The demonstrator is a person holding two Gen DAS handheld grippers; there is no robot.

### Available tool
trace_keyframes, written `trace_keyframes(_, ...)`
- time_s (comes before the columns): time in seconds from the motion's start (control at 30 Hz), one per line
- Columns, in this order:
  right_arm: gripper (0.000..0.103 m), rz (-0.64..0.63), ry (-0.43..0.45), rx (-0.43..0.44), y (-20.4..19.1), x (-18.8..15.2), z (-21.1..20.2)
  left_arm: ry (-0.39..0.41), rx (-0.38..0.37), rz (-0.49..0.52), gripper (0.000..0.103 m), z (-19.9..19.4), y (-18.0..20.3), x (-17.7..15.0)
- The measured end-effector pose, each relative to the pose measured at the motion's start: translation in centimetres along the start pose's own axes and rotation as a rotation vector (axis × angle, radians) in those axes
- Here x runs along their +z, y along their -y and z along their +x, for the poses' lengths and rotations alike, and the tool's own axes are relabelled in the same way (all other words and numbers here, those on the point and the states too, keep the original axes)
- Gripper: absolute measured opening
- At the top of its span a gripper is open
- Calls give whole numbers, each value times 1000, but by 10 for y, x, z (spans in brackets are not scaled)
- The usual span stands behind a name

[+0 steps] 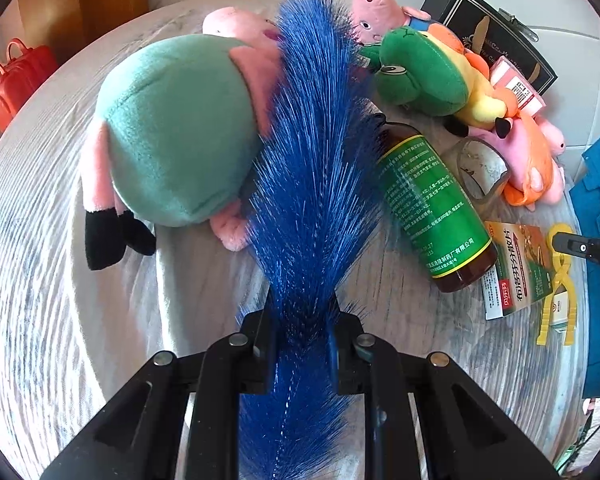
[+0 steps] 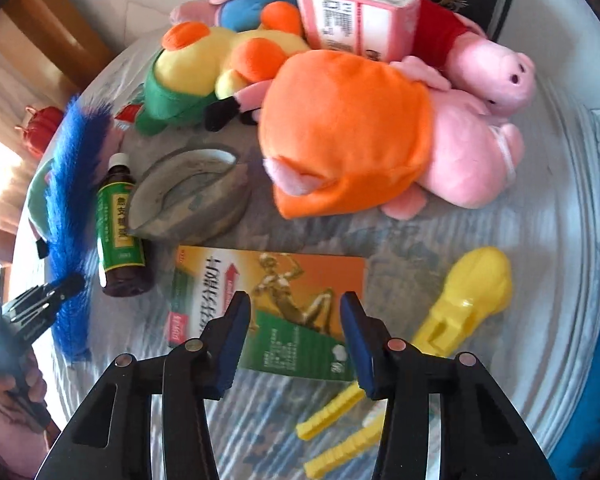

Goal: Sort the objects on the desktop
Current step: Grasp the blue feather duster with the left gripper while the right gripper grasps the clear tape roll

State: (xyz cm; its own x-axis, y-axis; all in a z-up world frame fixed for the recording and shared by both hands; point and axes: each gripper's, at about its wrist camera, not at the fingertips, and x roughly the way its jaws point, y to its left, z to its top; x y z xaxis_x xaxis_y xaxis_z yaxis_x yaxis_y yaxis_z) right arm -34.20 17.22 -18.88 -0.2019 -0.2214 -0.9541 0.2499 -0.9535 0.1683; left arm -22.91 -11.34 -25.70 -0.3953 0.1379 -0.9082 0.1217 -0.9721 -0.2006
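The left gripper (image 1: pixel 300 332) is clamped tight on the stem of a blue feather duster (image 1: pixel 316 152), whose bristles fan out over the green-bodied pig plush (image 1: pixel 172 128) and brush against the brown medicine bottle (image 1: pixel 432 208) lying on the round table (image 1: pixel 60 280). The duster looks very light and limp; the fine bristles would bend and slide, so the stiff central stem is the sound place to hold it. The right gripper (image 2: pixel 294 340) hangs over the orange-and-green medicine box (image 2: pixel 280 280), jaws partly open with nothing pinched between them. That box lies flat near the table's front edge, beside the yellow plastic clip tool (image 2: pixel 464 300). It is probably light, thin cardboard that dents if squeezed hard, so gripping across its shorter edges seems best.
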Motion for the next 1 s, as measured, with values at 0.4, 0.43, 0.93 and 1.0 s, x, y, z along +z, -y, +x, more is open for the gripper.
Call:
trace_keyframes(0.4, 57, 114, 13, 39, -46, 59, 39, 24, -26, -55, 19, 7, 3, 29)
trace_keyframes(0.43, 57, 121, 0, 25, -46, 62, 45, 27, -33, -57, 19, 7, 5, 32)
trace_keyframes(0.93, 13, 15, 244, -6, -71, 37, 3, 153, -35, 19, 17, -39, 16, 41)
trace_keyframes(1.0, 13, 8, 280, 4, -73, 30, -12, 178, -36, 31, 17, -53, 19, 37)
